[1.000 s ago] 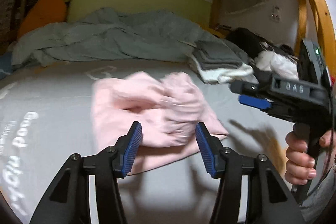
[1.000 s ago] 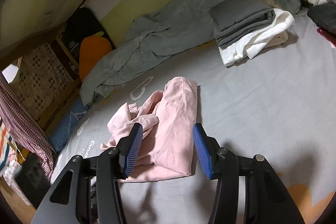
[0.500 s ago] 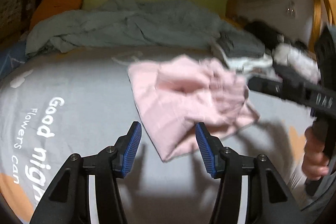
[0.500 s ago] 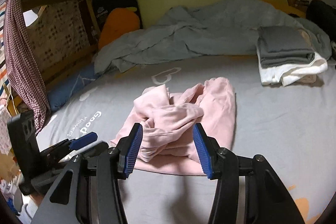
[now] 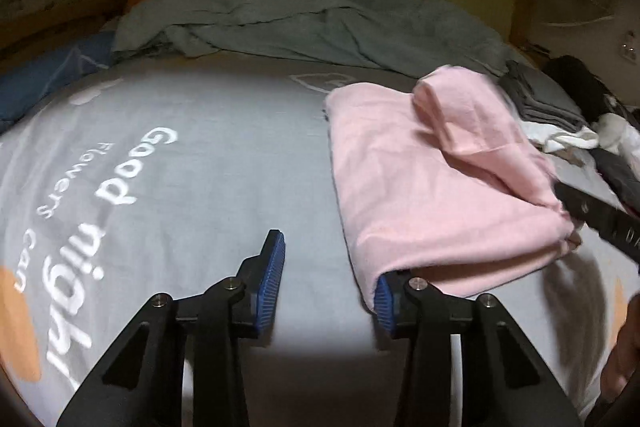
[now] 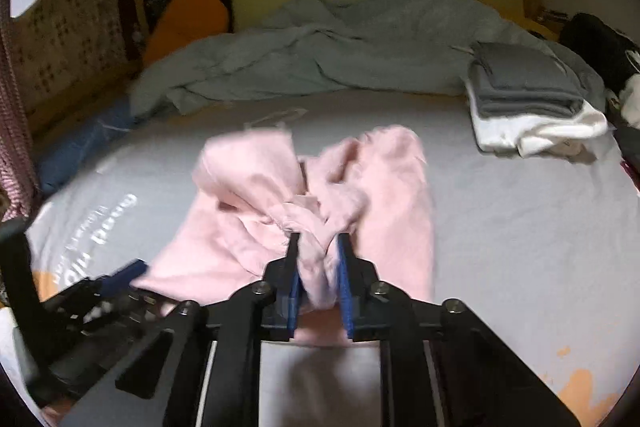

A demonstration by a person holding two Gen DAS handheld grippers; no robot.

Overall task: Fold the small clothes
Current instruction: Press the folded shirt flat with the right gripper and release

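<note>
A crumpled pink garment (image 6: 360, 195) lies on the grey bed sheet (image 6: 520, 235). My right gripper (image 6: 318, 259) is shut on a bunched fold at the garment's near edge. In the left wrist view the pink garment (image 5: 432, 187) lies to the right. My left gripper (image 5: 328, 275) is open at its near left corner; the cloth drapes over the right fingertip, the left finger (image 5: 272, 267) is over bare sheet. The right gripper's body (image 5: 600, 219) shows at the far right. The left gripper also shows at the lower left of the right wrist view (image 6: 120, 275).
A folded stack of grey and white clothes (image 6: 528, 99) sits at the back right. A rumpled grey-blue blanket (image 6: 320, 59) lies across the back. An orange pillow (image 6: 188, 23) leans at the back left. The sheet bears white lettering (image 5: 120, 171).
My right gripper has closed on a fold of the pink garment. My left gripper has moved left and down to the garment's near left corner, still open.
</note>
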